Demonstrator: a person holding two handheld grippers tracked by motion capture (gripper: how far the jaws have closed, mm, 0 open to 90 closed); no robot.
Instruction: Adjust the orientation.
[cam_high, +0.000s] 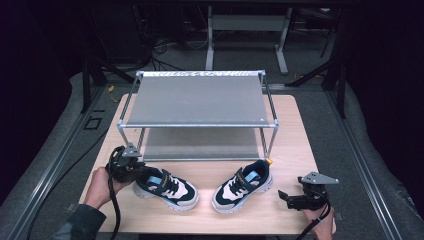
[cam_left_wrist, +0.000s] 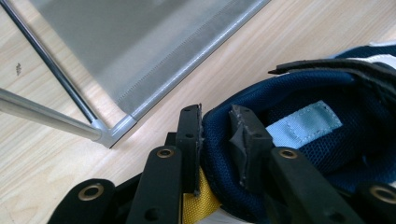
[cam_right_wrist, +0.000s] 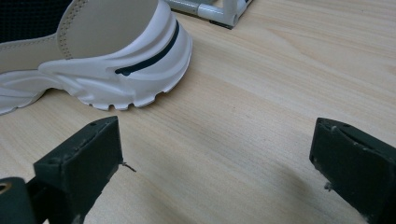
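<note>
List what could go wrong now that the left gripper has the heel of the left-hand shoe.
1. The left gripper pinches only the soft padded heel collar of the left shoe; lifted, the shoe may droop or slip.
2. The shoe rack stands close behind, so the dangling toe could catch a shelf rail.
3. The right gripper sits open, apart from the right shoe, giving no support.

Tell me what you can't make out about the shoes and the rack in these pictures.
- Left shoe heel, high view: hidden under the left gripper.
- Right shoe front, right gripper view: cut off by the left edge.
- Rack lower shelf, high view: back shaded by the top shelf.
</note>
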